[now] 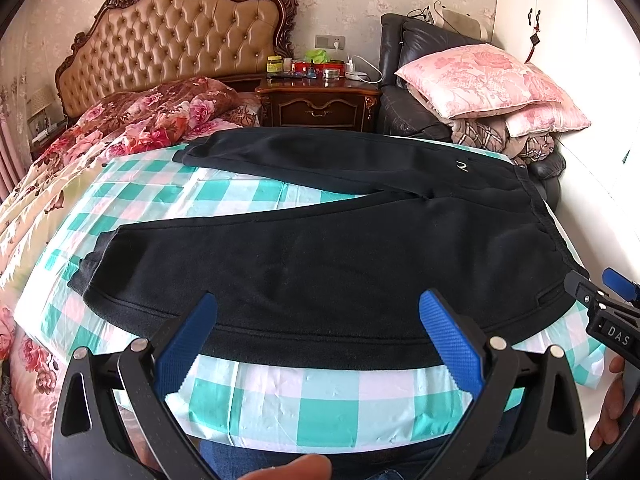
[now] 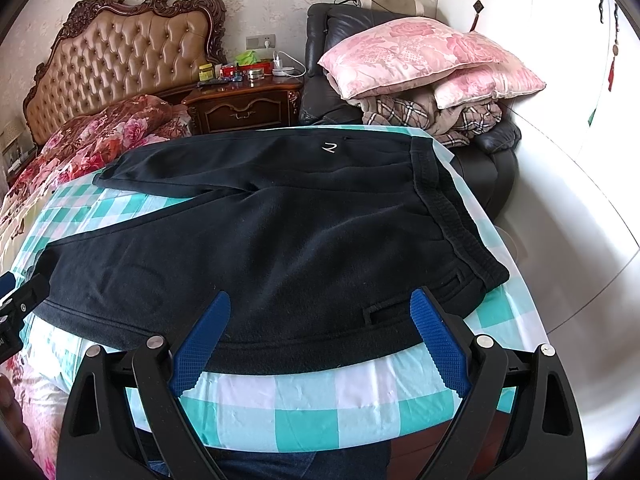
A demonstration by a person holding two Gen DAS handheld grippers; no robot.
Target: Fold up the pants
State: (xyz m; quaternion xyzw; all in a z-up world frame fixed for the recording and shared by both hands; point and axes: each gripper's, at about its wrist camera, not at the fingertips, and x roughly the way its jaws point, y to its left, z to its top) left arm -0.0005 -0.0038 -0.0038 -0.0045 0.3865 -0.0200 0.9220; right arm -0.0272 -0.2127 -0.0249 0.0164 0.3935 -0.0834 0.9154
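Both grippers, left gripper (image 1: 316, 316) and right gripper (image 2: 320, 316), gape wide and hold nothing above the near hem of the black pants (image 1: 320, 256), which lie spread flat on the checkered sheet (image 1: 280, 392), waistband to the right.

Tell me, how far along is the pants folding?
Barely begun. Done: the black pants lie spread flat on the checked sheet, legs apart in a V, waistband to the right. In hand: nothing yet; the left tool and right tool are both open, poised at the near edge of the fabric, gripping nothing. Left: every fold, probably starting with bringing one leg over the other.
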